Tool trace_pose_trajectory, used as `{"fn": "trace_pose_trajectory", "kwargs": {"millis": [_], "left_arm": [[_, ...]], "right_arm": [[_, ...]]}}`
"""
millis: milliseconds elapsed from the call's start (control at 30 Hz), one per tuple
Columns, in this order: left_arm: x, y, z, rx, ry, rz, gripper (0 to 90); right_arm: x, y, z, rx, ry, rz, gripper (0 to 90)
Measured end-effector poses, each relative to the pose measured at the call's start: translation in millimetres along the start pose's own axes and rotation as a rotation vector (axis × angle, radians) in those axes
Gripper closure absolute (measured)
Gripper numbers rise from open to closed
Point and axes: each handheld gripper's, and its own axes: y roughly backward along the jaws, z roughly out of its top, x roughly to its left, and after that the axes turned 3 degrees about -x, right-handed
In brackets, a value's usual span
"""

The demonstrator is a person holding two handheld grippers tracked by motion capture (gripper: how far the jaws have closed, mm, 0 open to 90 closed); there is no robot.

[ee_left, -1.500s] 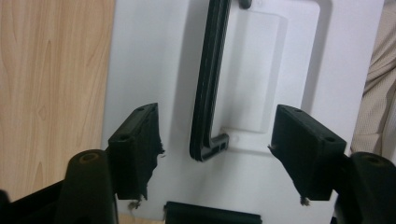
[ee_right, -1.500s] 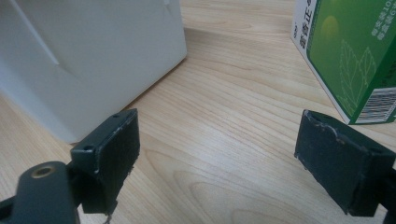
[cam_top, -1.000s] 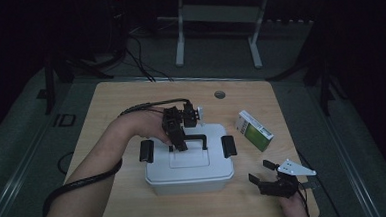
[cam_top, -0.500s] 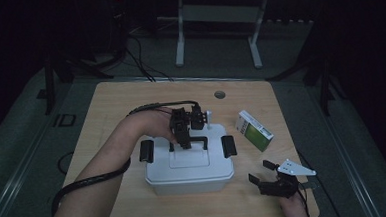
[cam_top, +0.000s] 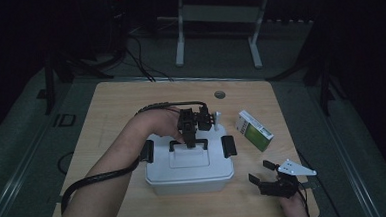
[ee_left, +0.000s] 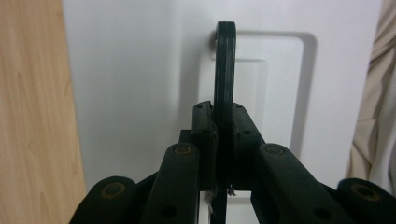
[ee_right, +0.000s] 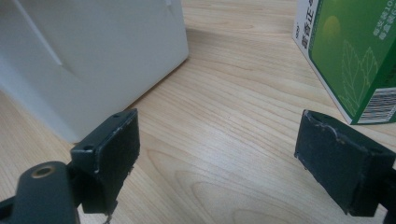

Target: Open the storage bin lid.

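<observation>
— Handle [ee_left: 224,79] first: where is it, and what has hold of it?

— It is the black handle on the lid of the white box [cam_top: 189,173], which sits near the middle of the table [cam_top: 120,100]. The left gripper [ee_left: 222,122] is clamped on it, jaws pressed to either side of the bar. In the high view the gripper's body covers the grip itself, and the dim light blurs the rest.

— Is the lid lifted?

— Cannot tell; the left gripper view cuts off the box's edges, with pale cloth at its right margin.

— And the right gripper [ee_right: 215,140]?

— Jaws spread wide, holding nothing, low over the wood near the table's front right corner, between the box's corner and a green carton [ee_right: 355,51], whose print is cropped by the frame.
</observation>
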Motion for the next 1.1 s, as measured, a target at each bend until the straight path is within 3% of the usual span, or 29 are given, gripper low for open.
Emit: {"fn": "trace_pose_trajectory", "kwargs": {"millis": [300, 700, 1100], "left_arm": [[-0.7, 6.9, -2.1, -0.016, 0.008, -0.01, 83.8], [-2.9, 33.2, -8.8, -0.039, 0.01, 0.021, 83.9], [-3.1, 42.9, -38.3, -0.032, 0.061, 0.033, 83.9]], "right_arm": [[-0.1, -0.2, -0.1, -0.002, -0.002, -0.001, 13.6], [-0.1, 0.1, -0.1, 0.001, -0.006, -0.001, 13.6], [0.1, 0.0, 0.1, 0.002, -0.003, -0.004, 13.6]]}}
